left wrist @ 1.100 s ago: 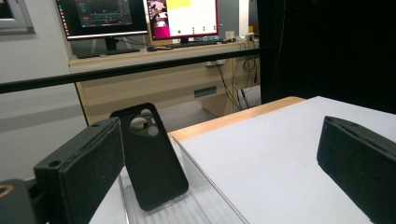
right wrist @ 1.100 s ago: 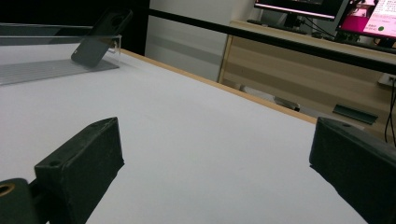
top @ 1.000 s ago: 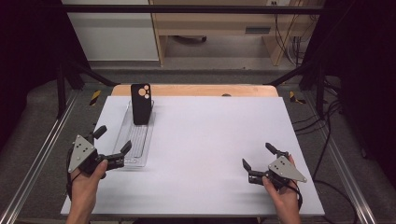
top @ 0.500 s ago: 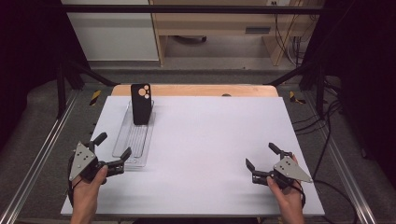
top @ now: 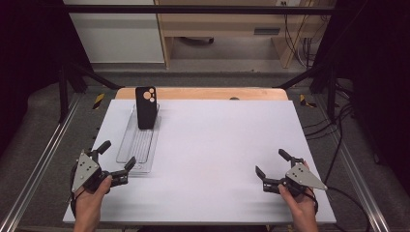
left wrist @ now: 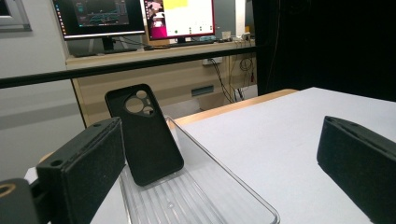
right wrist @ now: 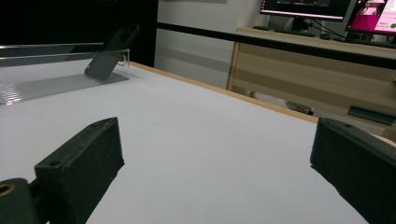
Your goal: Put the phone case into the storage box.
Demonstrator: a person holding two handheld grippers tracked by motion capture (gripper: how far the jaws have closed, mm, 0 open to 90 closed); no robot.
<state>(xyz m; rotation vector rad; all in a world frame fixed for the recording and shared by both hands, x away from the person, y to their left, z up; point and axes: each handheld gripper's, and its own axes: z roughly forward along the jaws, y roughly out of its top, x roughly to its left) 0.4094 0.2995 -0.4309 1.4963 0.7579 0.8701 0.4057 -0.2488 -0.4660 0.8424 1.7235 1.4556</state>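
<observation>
The left gripper [top: 117, 161] is sitting low at the near left of the table [top: 222, 145], its jaws spread wide and holding nothing. Just ahead of it a clear tray [top: 138, 145] is lying lengthwise, and a black phone case [top: 146, 107] is leaning upright at the tray's far end. The right gripper [top: 271, 164] is resting well apart at the near right, jaws also wide open and empty, pointing toward the tray.
</observation>
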